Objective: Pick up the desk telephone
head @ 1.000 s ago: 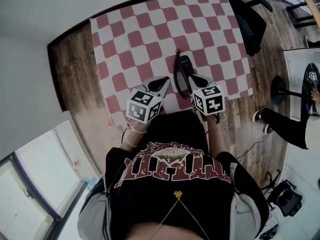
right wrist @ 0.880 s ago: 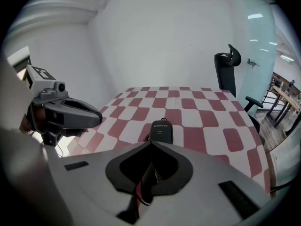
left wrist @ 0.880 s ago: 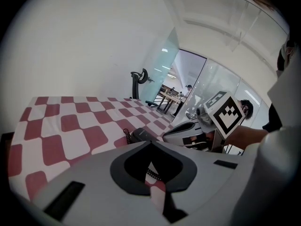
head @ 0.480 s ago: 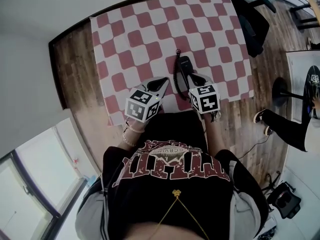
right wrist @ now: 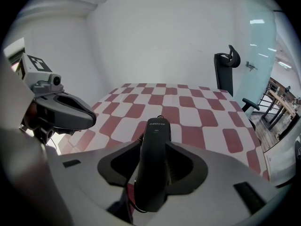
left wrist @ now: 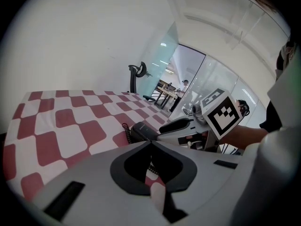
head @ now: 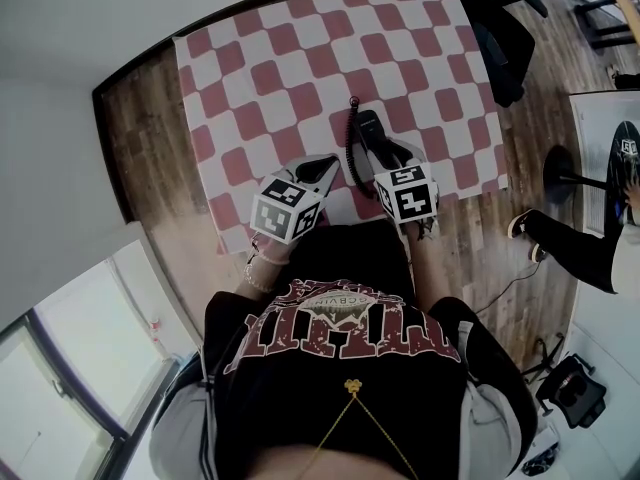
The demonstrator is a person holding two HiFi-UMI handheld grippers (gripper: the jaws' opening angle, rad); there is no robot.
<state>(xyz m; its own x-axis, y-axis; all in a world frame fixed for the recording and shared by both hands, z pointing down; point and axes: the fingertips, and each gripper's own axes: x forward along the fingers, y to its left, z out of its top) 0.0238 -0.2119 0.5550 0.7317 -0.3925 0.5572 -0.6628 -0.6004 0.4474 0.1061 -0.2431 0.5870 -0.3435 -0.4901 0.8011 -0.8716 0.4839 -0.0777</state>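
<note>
The desk telephone's black handset (head: pixel 370 131) lies on the checked table with its coiled cord (head: pixel 351 156) running off its left side. My right gripper (head: pixel 393 154) is at the near end of the handset (right wrist: pixel 154 159), and the handset lies lengthwise between the jaws. Those jaws have just been opening and now stand a little apart around it, so the gripper is open. My left gripper (head: pixel 327 167) hovers just left of the cord, shut and with nothing in it (left wrist: pixel 150 144). From the left gripper view I see the handset (left wrist: pixel 142 131) beyond the jaw tips.
The red-and-white checked table (head: pixel 260 58) stretches away beyond the phone. A black office chair (head: pixel 495 28) stands off its far right corner. A person's leg and shoe (head: pixel 560 243) are on the wooden floor to the right. A white wall runs along the left.
The right gripper has edged slightly closer over the handset's near end. The left gripper has kept its place beside the cord.
</note>
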